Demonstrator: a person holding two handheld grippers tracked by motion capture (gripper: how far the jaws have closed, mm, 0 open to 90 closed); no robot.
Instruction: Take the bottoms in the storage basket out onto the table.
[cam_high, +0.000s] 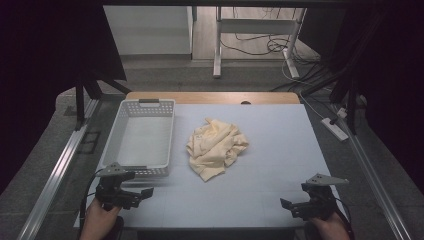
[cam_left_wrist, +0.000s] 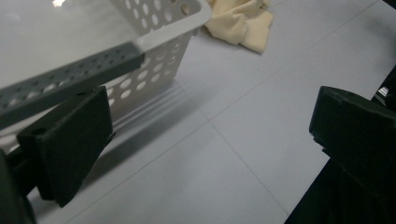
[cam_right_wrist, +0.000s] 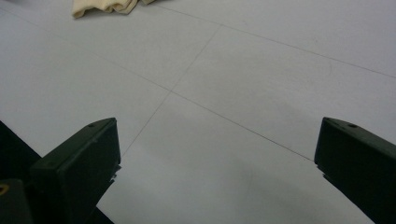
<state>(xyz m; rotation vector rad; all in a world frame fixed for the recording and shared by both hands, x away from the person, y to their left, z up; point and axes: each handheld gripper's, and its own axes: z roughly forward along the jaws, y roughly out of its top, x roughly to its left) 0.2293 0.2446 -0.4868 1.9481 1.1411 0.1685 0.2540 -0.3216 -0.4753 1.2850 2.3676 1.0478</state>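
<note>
A crumpled pale yellow cloth (cam_high: 216, 147) lies in the middle of the white table (cam_high: 270, 165); it also shows at the top of the left gripper view (cam_left_wrist: 243, 23) and at the top left of the right gripper view (cam_right_wrist: 105, 7). My left gripper (cam_high: 142, 194) hovers at the near left corner, just in front of the basket, open with nothing between its jaws. Over the near right corner my right gripper (cam_high: 287, 206) is also open and holds nothing. Both stand well apart from the cloth.
An empty white perforated basket (cam_high: 142, 137) with grey handles stands left of the cloth; its near wall (cam_left_wrist: 154, 70) is close to my left gripper. Metal rails run along both sides of the table. A wooden strip edges the far side.
</note>
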